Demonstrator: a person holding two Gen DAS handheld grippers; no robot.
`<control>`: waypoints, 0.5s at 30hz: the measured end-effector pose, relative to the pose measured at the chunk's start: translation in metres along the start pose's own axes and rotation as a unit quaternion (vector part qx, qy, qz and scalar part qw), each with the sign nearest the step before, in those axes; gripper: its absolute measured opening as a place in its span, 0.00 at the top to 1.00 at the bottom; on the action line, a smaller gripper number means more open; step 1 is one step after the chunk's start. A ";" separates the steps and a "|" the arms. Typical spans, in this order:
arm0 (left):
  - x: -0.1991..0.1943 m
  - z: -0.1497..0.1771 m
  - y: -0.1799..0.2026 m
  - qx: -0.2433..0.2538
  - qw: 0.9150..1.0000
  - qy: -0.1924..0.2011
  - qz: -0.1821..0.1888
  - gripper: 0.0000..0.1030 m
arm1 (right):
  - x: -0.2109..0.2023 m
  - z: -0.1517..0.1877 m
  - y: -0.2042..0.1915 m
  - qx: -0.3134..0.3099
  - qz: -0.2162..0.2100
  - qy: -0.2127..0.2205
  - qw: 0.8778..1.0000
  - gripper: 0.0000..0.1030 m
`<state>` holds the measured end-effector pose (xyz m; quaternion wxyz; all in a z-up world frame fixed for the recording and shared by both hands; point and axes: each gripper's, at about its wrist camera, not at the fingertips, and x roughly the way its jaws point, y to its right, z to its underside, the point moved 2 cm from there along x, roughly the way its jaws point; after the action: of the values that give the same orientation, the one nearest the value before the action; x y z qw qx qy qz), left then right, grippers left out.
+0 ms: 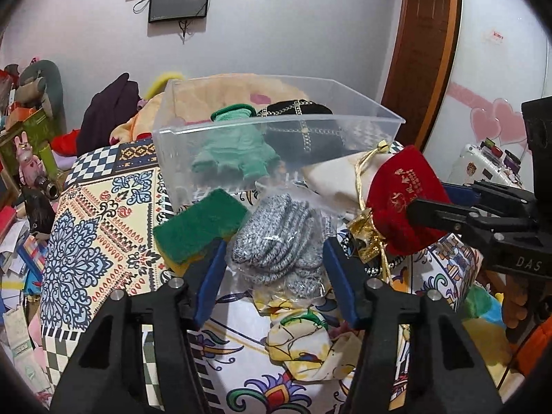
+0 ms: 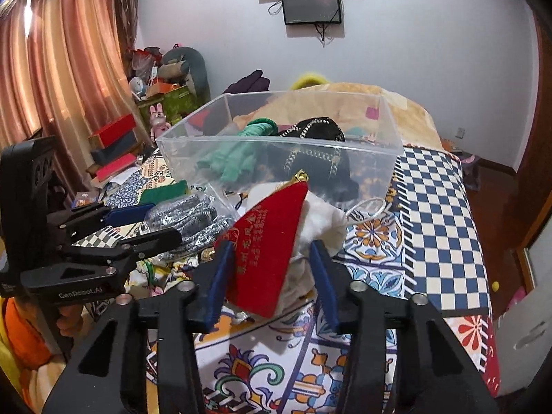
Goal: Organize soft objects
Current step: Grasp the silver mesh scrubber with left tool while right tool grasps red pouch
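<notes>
The grey knit bundle (image 1: 276, 238) in its clear wrap lies on the patterned bedspread (image 1: 103, 214), between my left claw (image 1: 274, 276)'s pads, which touch its sides; my right claw (image 2: 269, 269) grips the red pouch (image 2: 269, 241); behind stands the clear bin (image 1: 283, 131), holding a green glove (image 1: 234, 151).
</notes>
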<state>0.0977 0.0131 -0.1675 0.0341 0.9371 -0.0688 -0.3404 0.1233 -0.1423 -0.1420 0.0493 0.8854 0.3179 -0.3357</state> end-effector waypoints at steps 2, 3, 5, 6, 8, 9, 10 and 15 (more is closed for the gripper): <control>0.001 0.002 0.000 -0.001 1.000 -0.003 0.002 0.52 | -0.004 0.002 0.002 0.004 0.000 0.001 1.000 0.62; 0.002 0.002 0.000 -0.002 1.000 -0.003 0.003 0.57 | -0.005 0.002 0.003 0.005 0.003 0.002 1.000 0.62; 0.002 0.003 0.001 -0.001 1.000 -0.002 0.006 0.63 | -0.011 0.002 0.006 0.010 0.011 0.007 1.000 0.62; 0.001 0.002 0.002 0.001 1.000 0.000 0.007 0.67 | -0.014 0.001 0.007 0.013 0.011 0.009 1.000 0.62; 0.000 0.002 0.004 0.003 1.000 0.004 0.008 0.72 | -0.020 0.001 0.009 0.017 0.008 0.013 1.000 0.62; -0.001 0.002 0.005 0.004 1.000 0.006 0.009 0.75 | -0.022 0.001 0.009 0.015 0.006 0.012 1.000 0.61; -0.002 0.001 0.005 0.005 1.000 0.007 0.010 0.76 | -0.023 0.001 0.009 0.013 0.003 0.011 1.000 0.61; -0.008 -0.001 0.008 0.004 1.000 0.014 0.014 0.82 | -0.017 0.005 -0.002 -0.005 -0.006 -0.003 1.000 0.70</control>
<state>0.0915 0.0060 -0.1612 0.0362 0.9409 -0.0832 -0.3264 0.1098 -0.1511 -0.1353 0.0528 0.8822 0.3243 -0.3374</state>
